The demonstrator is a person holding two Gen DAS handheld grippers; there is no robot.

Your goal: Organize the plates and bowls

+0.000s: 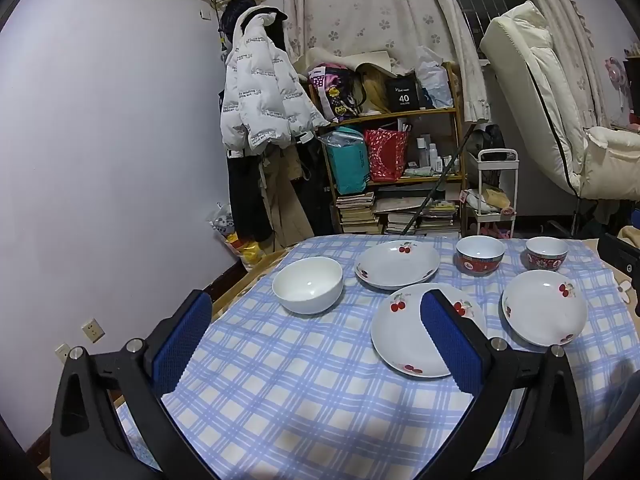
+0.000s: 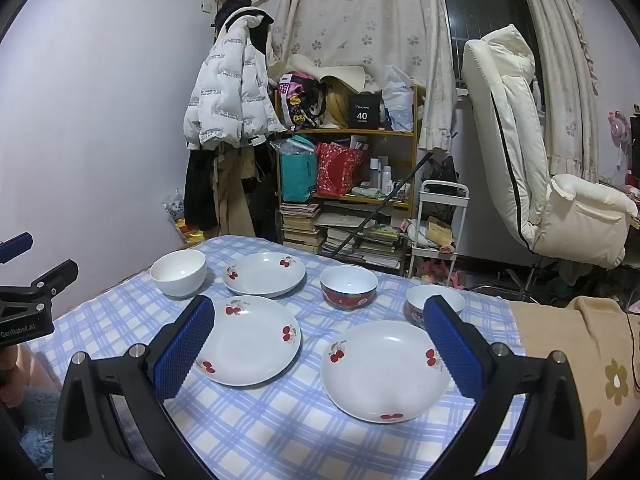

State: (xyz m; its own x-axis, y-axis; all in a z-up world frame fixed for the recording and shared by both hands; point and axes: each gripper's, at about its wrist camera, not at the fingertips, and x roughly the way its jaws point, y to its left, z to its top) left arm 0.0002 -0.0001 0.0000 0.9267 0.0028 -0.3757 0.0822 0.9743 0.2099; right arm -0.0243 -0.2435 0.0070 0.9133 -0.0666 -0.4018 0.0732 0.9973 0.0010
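Blue ribbed pads line the black left gripper (image 1: pixel 316 316), whose jaws stand wide apart over the table with nothing between them; the black right gripper (image 2: pixel 319 320) hangs just as wide and empty. Below both spreads a blue-and-white checked tablecloth (image 1: pixel 288 380). On it sit three white cherry-printed plates: the near left plate (image 2: pixel 250 340), the near right plate (image 2: pixel 384 372) and the far plate (image 2: pixel 264 274), all apart from one another. A plain white bowl (image 2: pixel 179 272) stands at the far left corner. A red patterned bowl (image 2: pixel 349 287) stands right of the far plate, and a second patterned bowl (image 2: pixel 418 306) sits behind the near right plate, partly hidden by a gripper finger. Beyond the table, a white puffer jacket (image 2: pixel 228 100) hangs on the pale wall beside a cluttered wooden shelf (image 2: pixel 352 168), floral curtains (image 2: pixel 360 32) and a cream recliner chair (image 2: pixel 516 152).
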